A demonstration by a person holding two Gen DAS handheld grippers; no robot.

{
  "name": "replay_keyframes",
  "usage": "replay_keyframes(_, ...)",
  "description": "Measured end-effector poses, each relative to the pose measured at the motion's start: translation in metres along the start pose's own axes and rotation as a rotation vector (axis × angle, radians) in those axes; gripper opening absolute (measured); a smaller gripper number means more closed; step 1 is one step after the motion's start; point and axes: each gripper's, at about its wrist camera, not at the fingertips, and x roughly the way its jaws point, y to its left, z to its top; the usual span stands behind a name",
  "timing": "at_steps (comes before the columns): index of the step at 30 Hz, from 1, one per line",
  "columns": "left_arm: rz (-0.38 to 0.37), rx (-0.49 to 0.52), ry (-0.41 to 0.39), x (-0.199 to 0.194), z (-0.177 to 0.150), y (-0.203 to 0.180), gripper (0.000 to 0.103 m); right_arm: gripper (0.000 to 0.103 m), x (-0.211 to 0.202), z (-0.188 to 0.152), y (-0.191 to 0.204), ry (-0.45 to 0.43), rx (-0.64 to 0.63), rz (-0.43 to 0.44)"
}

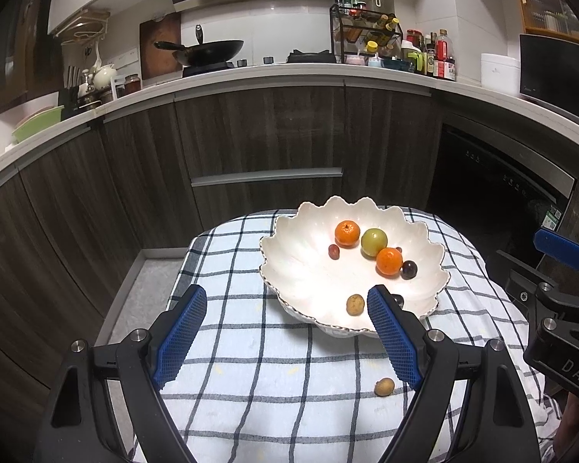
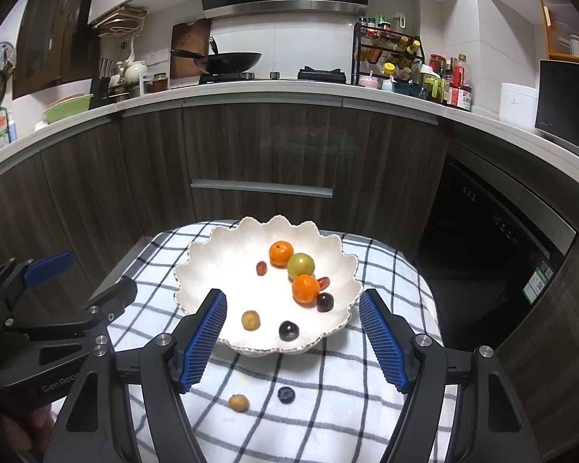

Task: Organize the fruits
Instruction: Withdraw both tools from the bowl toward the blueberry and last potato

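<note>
A white scalloped bowl (image 1: 289, 266) (image 2: 200, 270) sits on a checked cloth. It holds two oranges (image 1: 347, 233) (image 2: 281, 253), a green fruit (image 1: 374, 242) (image 2: 300, 265), dark grapes (image 2: 288, 330), small red fruits (image 2: 261, 268) and a brown longan (image 1: 355, 304) (image 2: 250, 320). On the cloth in front lie another longan (image 1: 384, 387) (image 2: 238, 402) and a blueberry (image 2: 286, 394). My left gripper (image 1: 287, 301) is open and empty at the bowl's near left rim. My right gripper (image 2: 293, 305) is open and empty over the bowl's near rim.
The checked cloth (image 1: 251, 386) (image 2: 328, 405) covers a small table. Dark wood cabinets (image 1: 266, 135) and a counter with a wok (image 1: 208, 52) and bottles stand behind. A dark oven (image 2: 494, 239) is to the right. Floor lies to the left.
</note>
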Motion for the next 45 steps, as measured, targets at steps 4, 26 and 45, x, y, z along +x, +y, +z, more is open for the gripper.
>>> replay_keyframes(4,-0.001,0.003,0.007,-0.002,-0.006,-0.001,0.085,0.072,-0.005,-0.007,-0.002,0.003,0.002,0.001)
replay_keyframes(26,-0.033,0.005,0.076,0.014,-0.051,-0.012,0.085,0.072,0.010,-0.045,-0.006,0.073,0.011,0.003)
replay_keyframes(45,0.004,0.024,0.147,0.042,-0.089,-0.058,0.085,0.072,0.053,-0.078,-0.033,0.161,-0.049,0.125)
